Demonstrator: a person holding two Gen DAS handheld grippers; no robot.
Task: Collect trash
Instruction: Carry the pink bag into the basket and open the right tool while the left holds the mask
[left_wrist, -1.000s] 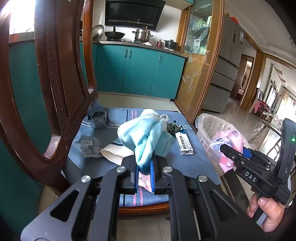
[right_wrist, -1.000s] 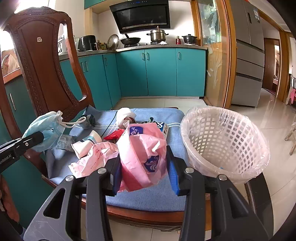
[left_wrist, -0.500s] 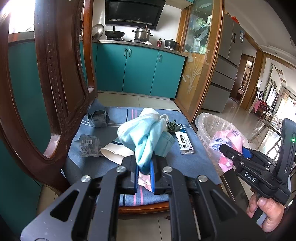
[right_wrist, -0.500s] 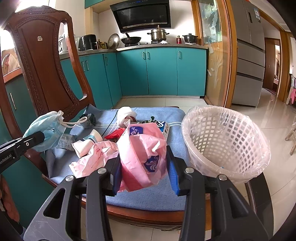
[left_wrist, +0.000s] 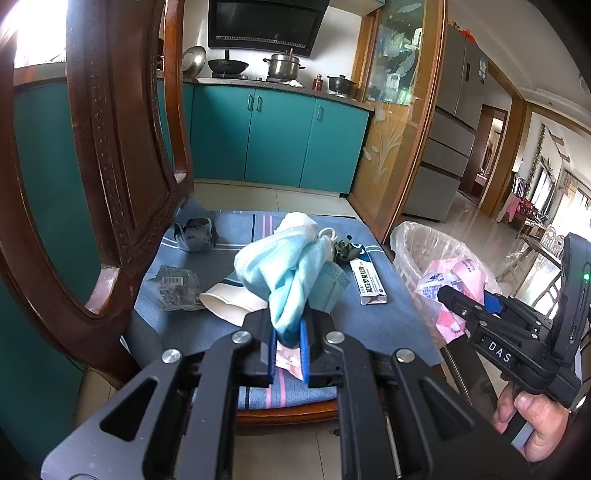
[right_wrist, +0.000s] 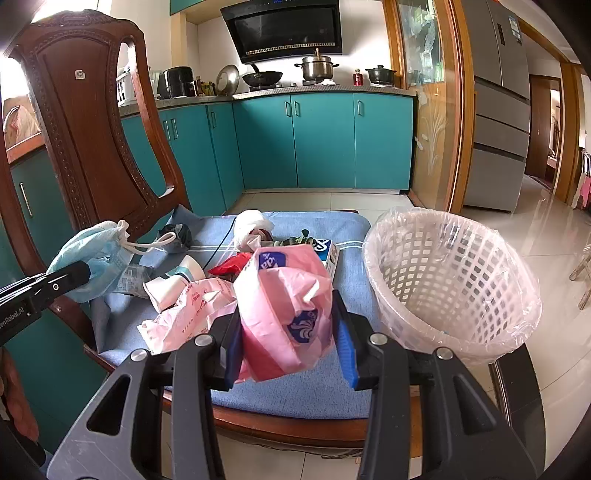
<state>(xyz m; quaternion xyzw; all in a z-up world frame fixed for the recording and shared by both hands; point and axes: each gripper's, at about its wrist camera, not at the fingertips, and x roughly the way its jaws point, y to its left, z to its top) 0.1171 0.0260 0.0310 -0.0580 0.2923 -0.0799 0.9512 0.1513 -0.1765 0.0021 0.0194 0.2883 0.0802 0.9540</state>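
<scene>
Kitchen with teal cabinets; wooden chair (right_wrist: 92, 122) with blue cushion (right_wrist: 295, 384) fills mid-frame. Left gripper (left_wrist: 288, 345) jaws clamped on light-blue face mask (left_wrist: 284, 269), centre of left view. Right gripper (right_wrist: 288, 350) jaws clamped on pink plastic bag (right_wrist: 284, 306), centre frame. Lined white basket (right_wrist: 443, 280), right, looks empty: nothing binned yet. Paper cup (right_wrist: 173, 286), pink wrapper (right_wrist: 181, 317), small box (left_wrist: 367, 280) remain. Legible: "DAS" on right gripper; box print unreadable.

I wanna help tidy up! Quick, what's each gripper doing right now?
Left gripper: closed on the blue face mask.
Right gripper: closed on the pink plastic bag.
</scene>
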